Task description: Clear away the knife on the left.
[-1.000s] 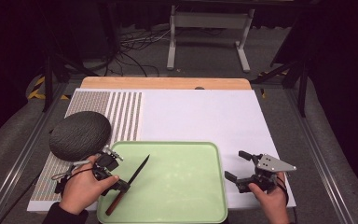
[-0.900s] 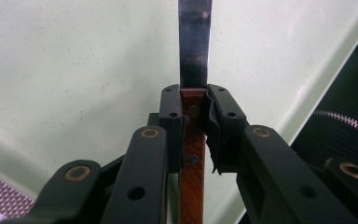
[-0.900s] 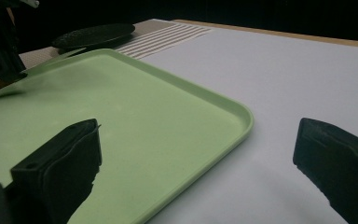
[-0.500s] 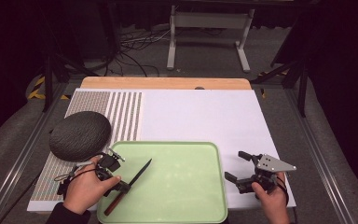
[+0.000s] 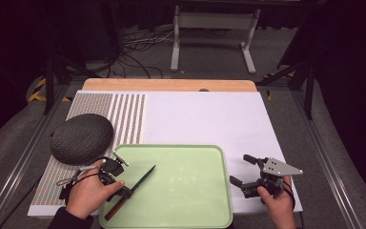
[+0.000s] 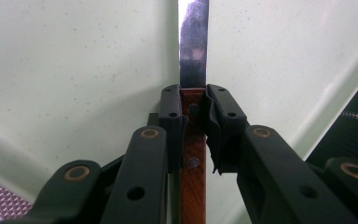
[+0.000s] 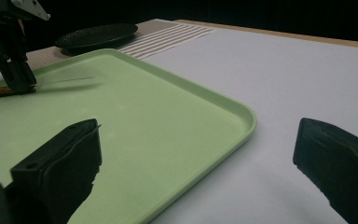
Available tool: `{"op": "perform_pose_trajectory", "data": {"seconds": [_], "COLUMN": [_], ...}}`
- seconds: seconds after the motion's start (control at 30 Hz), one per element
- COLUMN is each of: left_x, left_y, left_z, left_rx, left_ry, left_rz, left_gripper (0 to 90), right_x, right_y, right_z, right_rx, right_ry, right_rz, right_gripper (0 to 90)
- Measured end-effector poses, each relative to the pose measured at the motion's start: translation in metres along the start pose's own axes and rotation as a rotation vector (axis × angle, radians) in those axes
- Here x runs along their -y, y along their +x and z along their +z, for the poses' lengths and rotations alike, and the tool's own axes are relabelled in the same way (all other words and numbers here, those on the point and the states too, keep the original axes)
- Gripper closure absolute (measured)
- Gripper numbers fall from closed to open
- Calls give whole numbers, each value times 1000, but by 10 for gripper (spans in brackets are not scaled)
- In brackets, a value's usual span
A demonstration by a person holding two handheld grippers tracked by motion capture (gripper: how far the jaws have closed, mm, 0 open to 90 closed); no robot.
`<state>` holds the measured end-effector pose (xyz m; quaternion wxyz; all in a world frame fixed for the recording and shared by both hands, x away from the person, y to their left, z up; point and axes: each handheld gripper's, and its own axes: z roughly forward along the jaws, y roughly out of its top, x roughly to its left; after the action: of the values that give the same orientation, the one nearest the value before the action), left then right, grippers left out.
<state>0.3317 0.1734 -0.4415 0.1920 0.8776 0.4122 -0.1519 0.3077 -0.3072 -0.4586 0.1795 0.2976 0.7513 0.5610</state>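
Note:
A knife with a brown wooden handle (image 5: 116,205) and a dark blade (image 5: 143,179) lies aslant on the left part of a pale green tray (image 5: 190,191). My left gripper (image 5: 124,191) is shut on the handle close to the blade. In the left gripper view the two jaws clamp the handle (image 6: 193,154) from both sides, and the blade (image 6: 193,46) runs straight ahead over the tray (image 6: 74,70). My right gripper (image 5: 238,168) rests on the white mat just right of the tray, wide open with nothing between its jaws. The right gripper view looks across the tray (image 7: 168,107) at the left gripper (image 7: 9,51).
A dark grey domed round object (image 5: 81,138) sits on the striped mat (image 5: 124,119) just behind my left hand. The white mat (image 5: 205,119) stretches behind the tray. A wooden strip (image 5: 171,85) edges the table's far side.
The left hand and the knife have shifted slightly toward the near edge of the tray. The right gripper has stayed where it was.

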Motion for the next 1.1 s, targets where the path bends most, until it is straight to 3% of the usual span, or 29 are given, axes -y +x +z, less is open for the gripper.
{"op": "perform_pose_trajectory", "data": {"seconds": [0.37,0.53,0.57,0.63,0.73,0.8,0.83,0.93,1.1], "left_x": [0,0,0,-1,-1,-1,-1,0,1], "left_y": [1,0,0,0,-3,-6,-8,-12,-19], "left_z": [2,2,1,0,0,-1,-3,-6,-11], "left_rx": [-3,-8,-3,-4,-6,-30,-66,-113,-142], "left_ry": [9,3,-4,-7,-7,-27,-47,-102,-150], "left_rz": [-9,8,5,15,43,57,79,154,234], "left_gripper": [776,764,704,670,511,414,357,226,180], "right_x": [0,0,0,0,0,0,0,0,0], "right_y": [0,1,1,1,1,1,1,1,1], "right_z": [0,0,0,0,0,0,0,0,0], "right_rx": [-1,-2,-3,-3,-2,-2,-2,-2,-2], "right_ry": [3,5,4,3,4,4,4,5,7], "right_rz": [-3,-3,-4,-3,-4,-4,-4,-4,-2], "right_gripper": [19,19,19,19,19,19,19,19,19]}}
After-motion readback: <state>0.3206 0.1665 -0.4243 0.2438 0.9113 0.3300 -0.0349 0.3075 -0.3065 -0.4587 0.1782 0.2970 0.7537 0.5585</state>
